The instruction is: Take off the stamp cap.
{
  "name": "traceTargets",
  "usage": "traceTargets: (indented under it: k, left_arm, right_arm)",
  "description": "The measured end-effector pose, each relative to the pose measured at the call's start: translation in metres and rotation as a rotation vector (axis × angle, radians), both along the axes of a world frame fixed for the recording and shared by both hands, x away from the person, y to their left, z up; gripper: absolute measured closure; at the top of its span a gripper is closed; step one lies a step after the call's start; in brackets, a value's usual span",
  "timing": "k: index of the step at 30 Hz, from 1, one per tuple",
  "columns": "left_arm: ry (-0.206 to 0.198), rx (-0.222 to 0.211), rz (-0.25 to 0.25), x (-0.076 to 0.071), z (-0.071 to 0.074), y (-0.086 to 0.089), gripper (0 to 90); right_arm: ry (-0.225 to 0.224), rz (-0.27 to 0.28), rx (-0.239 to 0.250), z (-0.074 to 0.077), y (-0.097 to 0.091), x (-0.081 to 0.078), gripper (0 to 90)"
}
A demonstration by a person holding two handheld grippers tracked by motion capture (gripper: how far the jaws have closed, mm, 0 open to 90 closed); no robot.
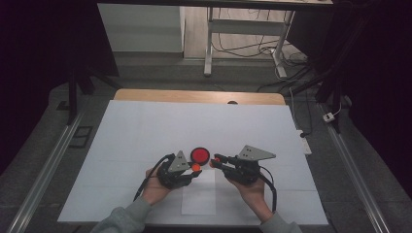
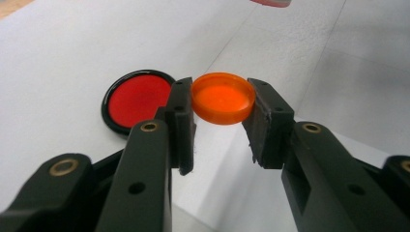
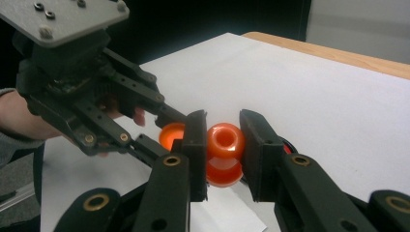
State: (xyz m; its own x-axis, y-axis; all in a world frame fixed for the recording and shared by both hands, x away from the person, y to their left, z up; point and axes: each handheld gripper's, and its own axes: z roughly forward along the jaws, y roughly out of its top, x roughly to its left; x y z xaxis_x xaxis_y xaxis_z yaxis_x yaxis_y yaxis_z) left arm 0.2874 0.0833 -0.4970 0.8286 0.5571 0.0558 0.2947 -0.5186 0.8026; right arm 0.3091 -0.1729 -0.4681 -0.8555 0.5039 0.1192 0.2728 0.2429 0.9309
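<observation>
My left gripper (image 1: 195,169) is shut on a flat orange cap (image 2: 223,98), its pads (image 2: 180,116) pressing the cap's rim from both sides. The right gripper (image 1: 214,159) is shut on an orange spool-shaped piece (image 3: 225,152) with a hole in its top end. Both grippers hover low over the white sheet, tips a short way apart, and the left gripper (image 3: 167,126) with its cap (image 3: 170,136) sits just left of the spool. A red disc with a black rim (image 1: 199,155) lies flat on the sheet just behind the two tips; the same disc (image 2: 138,100) lies left of the cap.
A large white sheet (image 1: 145,136) covers the table, with a smaller white paper (image 1: 199,196) near the front edge. The wooden table edge (image 1: 199,95) shows at the back. Beyond it stand a desk frame (image 1: 209,43) and cables (image 1: 291,73) on the floor.
</observation>
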Motion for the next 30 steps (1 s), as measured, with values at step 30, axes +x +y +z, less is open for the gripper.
traceTargets:
  k: [30]
  left_arm:
    - [0.039, -0.073, 0.045, -0.003, 0.010, 0.042, 64.7]
  right_arm:
    - [-0.010, -0.011, 0.001, 0.001, -0.003, 0.001, 72.6]
